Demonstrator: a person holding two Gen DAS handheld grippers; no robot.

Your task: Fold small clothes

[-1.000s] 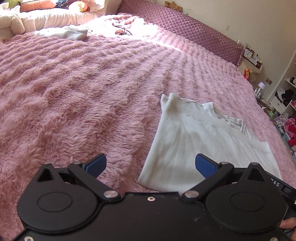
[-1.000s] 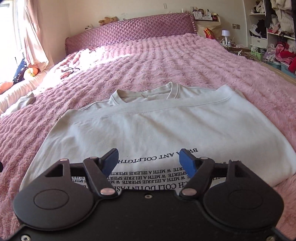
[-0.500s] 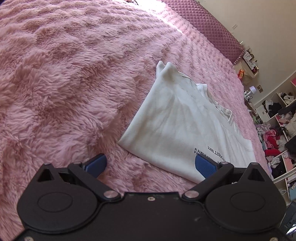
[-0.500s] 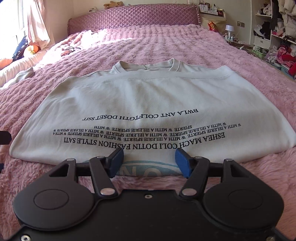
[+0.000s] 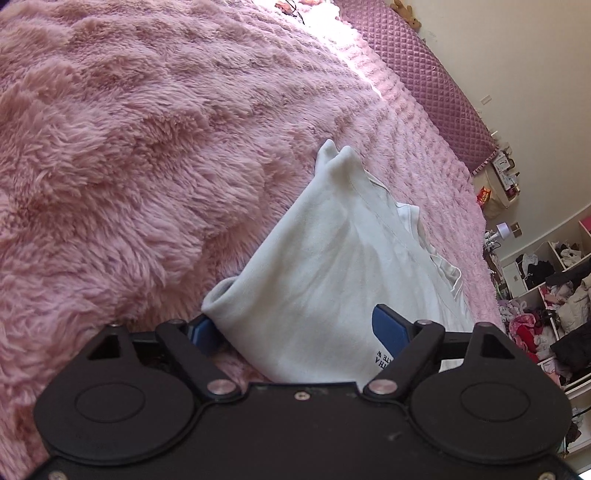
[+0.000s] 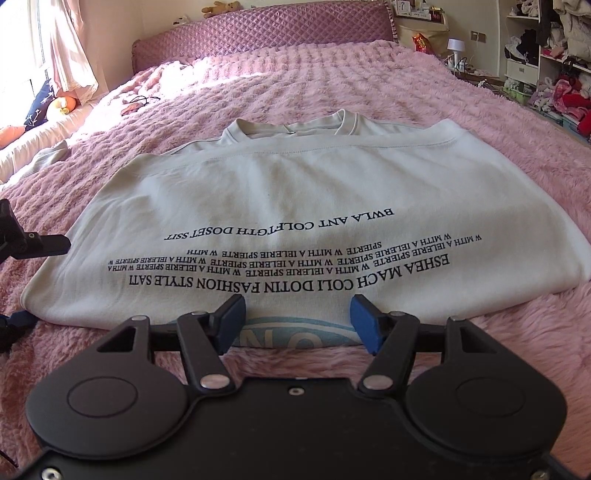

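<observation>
A white T-shirt (image 6: 295,192) with black printed text lies partly folded on the pink fluffy bedspread (image 6: 369,81); its collar points to the headboard. In the left wrist view the shirt (image 5: 332,266) fills the lower middle. My left gripper (image 5: 295,328) is open, its blue fingers on either side of the shirt's near left corner. One of its fingers (image 6: 44,245) shows at the left edge of the right wrist view. My right gripper (image 6: 297,319) is open at the shirt's near folded edge, by a blue print.
A quilted purple headboard (image 6: 258,33) stands at the far end of the bed. Shelves with clothes (image 6: 554,55) stand to the right. A small white garment (image 6: 48,157) and cushions (image 6: 14,133) lie at the left edge by the window.
My left gripper has moved forward and down until the shirt's left corner lies between its fingers. My right gripper has pulled back to the shirt's near edge.
</observation>
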